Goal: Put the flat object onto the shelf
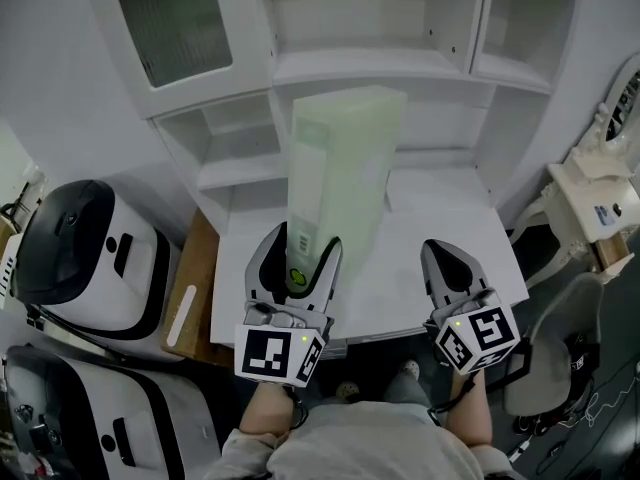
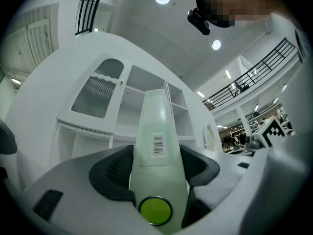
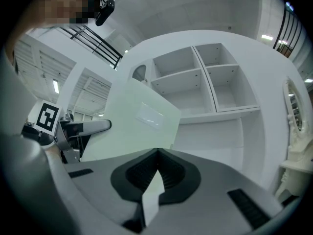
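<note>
Left gripper: the left gripper [image 2: 156, 156] is clamped on the narrow spine of a pale green, see-through plastic file folder [image 1: 342, 158]. Both dark ribbed pads press flat against the spine's sides, so the jaws are only as far apart as the spine is thick.

Grip spot: low on the spine, just above a round lime-green disc [image 2: 155, 209]. A white barcode sticker [image 2: 158, 145] sits right above the pads.

Folder: flat, rectangular, smooth and a bit frosted. It stands upright on its short end and tilts slightly to the right in the head view.

Where it is: up in the air over the white desktop [image 1: 450, 213], in front of the white cubby shelf unit [image 1: 375, 63], not on a shelf yet. Its top edge overlaps the middle shelf board in the head view.

Right gripper: the right gripper [image 3: 157, 152] has its jaws pinched together at the tips, with nothing between them. It hangs beside the folder, off to the right, not touching it.

Marker cubes: each gripper carries a black-and-white square-marker cube [image 1: 278, 353] at the back, near the person's wrists.

Shelf unit: matte white, boxy open compartments, plus one door with a ribbed glass pane [image 1: 175, 23] at upper left.

Left of desk: two rounded, glossy white machines with black tops [image 1: 90, 258], and a wooden board [image 1: 197, 268] between them and the desk.
</note>
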